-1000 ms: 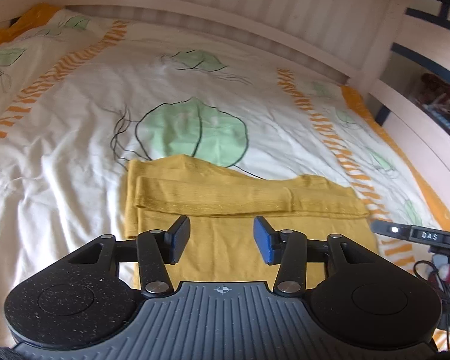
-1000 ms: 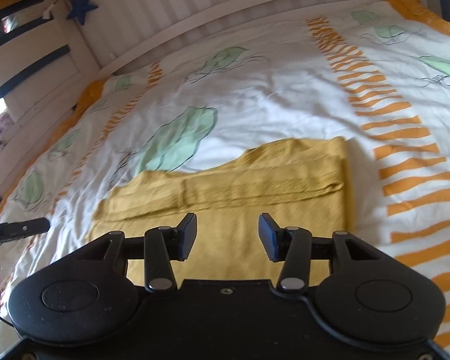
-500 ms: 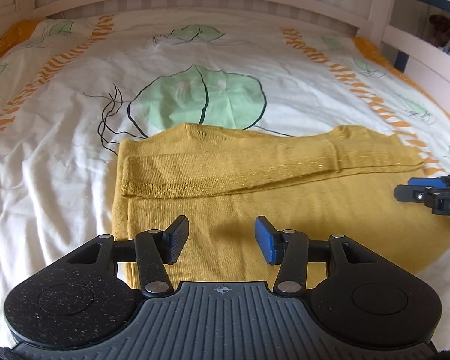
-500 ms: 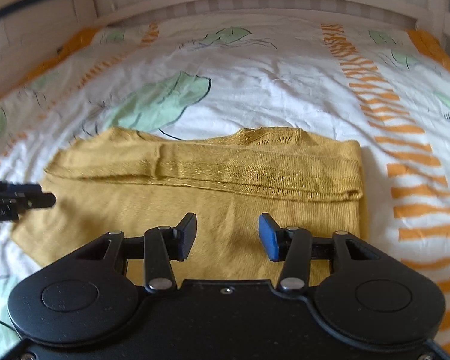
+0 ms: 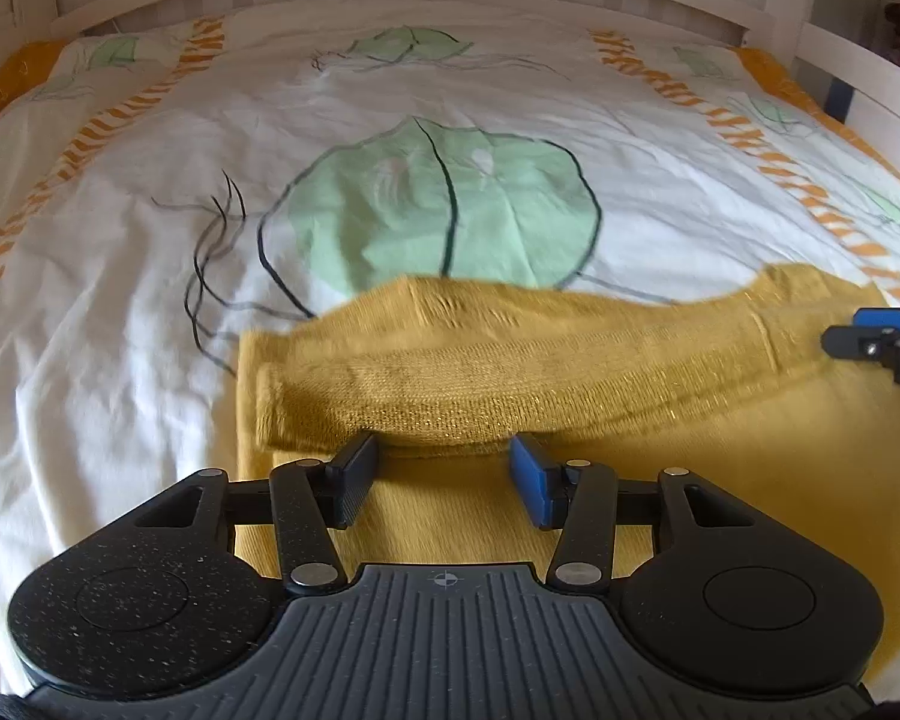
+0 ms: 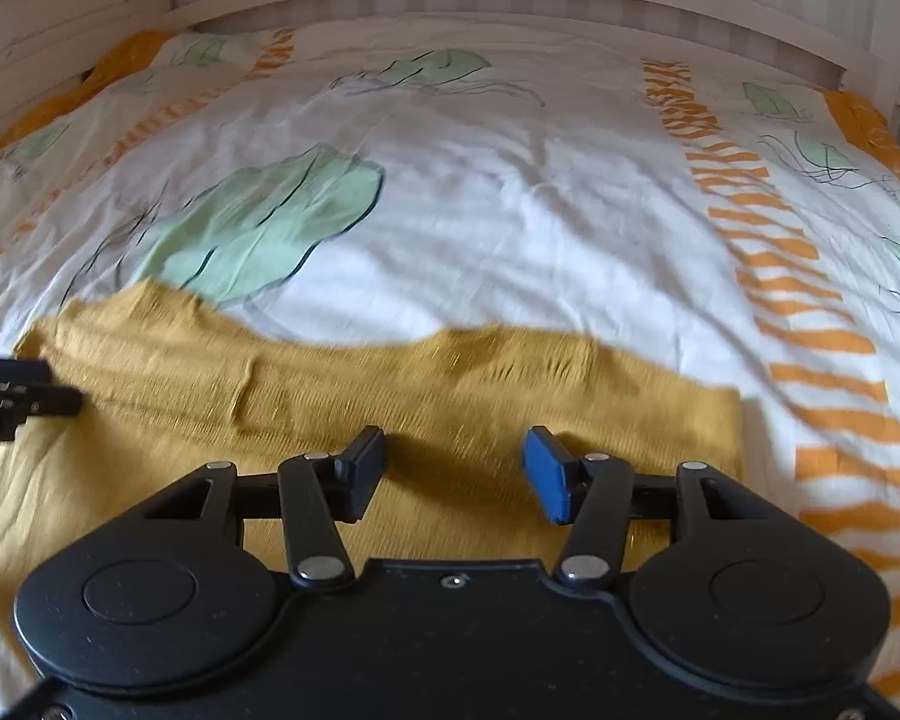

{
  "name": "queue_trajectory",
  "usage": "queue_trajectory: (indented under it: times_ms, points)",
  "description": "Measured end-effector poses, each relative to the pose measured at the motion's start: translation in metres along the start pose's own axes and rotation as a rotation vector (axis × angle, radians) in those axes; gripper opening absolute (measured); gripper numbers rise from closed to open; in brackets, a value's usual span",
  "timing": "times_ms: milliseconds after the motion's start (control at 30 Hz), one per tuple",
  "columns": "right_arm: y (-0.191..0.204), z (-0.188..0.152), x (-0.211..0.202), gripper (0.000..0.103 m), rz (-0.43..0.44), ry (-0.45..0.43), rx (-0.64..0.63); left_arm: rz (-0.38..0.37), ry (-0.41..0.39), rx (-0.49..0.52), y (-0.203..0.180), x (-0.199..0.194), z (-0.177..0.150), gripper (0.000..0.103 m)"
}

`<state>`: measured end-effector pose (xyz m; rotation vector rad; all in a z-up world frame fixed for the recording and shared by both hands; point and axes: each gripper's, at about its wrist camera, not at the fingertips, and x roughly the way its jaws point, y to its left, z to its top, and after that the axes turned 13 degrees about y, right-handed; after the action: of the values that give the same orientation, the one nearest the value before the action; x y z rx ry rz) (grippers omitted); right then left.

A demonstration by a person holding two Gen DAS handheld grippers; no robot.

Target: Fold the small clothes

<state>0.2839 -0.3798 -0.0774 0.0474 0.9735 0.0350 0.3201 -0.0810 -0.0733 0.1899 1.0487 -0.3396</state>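
Left tool (image 5: pixel 444 477) gapes over yellow garment (image 5: pixel 720 450); right tool (image 6: pixel 453 474) is opening.

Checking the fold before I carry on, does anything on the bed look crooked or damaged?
Nothing stands out. The yellow garment lies flat on the duvet, sleeve folded across it; no tear or stain shows, though both views are blurred.

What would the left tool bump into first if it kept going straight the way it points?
Probably the mustard-yellow knitted garment. The left tool has its jaws apart, aimed at the folded-over sleeve band lying across it, with nothing in between. How far off it is, the picture cannot say.
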Motion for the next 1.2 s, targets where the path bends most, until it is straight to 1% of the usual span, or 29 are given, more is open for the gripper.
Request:
queue_trajectory:
  times_ms: [133, 267, 367, 500, 633, 700, 800, 900, 1067, 1133, 1200]
  points:
    - [-0.012, 0.017, 0.002, 0.060, -0.010, -0.025, 0.055, 0.021, -0.017, -0.024, 0.006, 0.001, 0.014, 0.047]
    - [-0.015, 0.018, -0.010, 0.060, 0.009, -0.060, 0.080, 0.028, -0.027, -0.043, 0.013, 0.001, 0.023, 0.047]
    - [-0.004, 0.008, -0.021, 0.060, 0.039, -0.068, 0.045, 0.033, -0.018, -0.034, 0.013, 0.004, 0.026, 0.047]
    - [0.023, -0.011, -0.028, 0.060, 0.092, -0.047, -0.045, 0.022, -0.020, -0.045, 0.016, 0.001, 0.022, 0.047]
    - [0.051, -0.025, -0.020, 0.060, 0.129, 0.004, -0.136, 0.010, -0.027, -0.041, 0.016, -0.005, 0.016, 0.047]
    - [0.062, -0.025, -0.009, 0.060, 0.123, 0.033, -0.162, 0.007, -0.029, -0.039, 0.017, -0.007, 0.012, 0.047]
    - [0.071, -0.014, 0.008, 0.063, 0.091, 0.035, -0.182, 0.001, -0.026, -0.046, 0.018, -0.009, 0.009, 0.047]
    - [0.073, 0.012, 0.024, 0.065, 0.060, 0.032, -0.178, -0.006, -0.033, -0.050, 0.018, -0.012, 0.006, 0.047]
    - [0.060, 0.048, 0.038, 0.065, -0.024, -0.006, -0.093, -0.028, -0.034, -0.032, 0.014, -0.018, -0.003, 0.047]
    - [0.052, 0.053, 0.034, 0.065, -0.024, -0.029, -0.058, -0.039, -0.026, -0.019, 0.013, -0.017, -0.005, 0.047]
    - [0.046, 0.050, 0.025, 0.065, -0.002, -0.047, -0.038, -0.044, -0.020, -0.016, 0.013, -0.015, -0.005, 0.047]
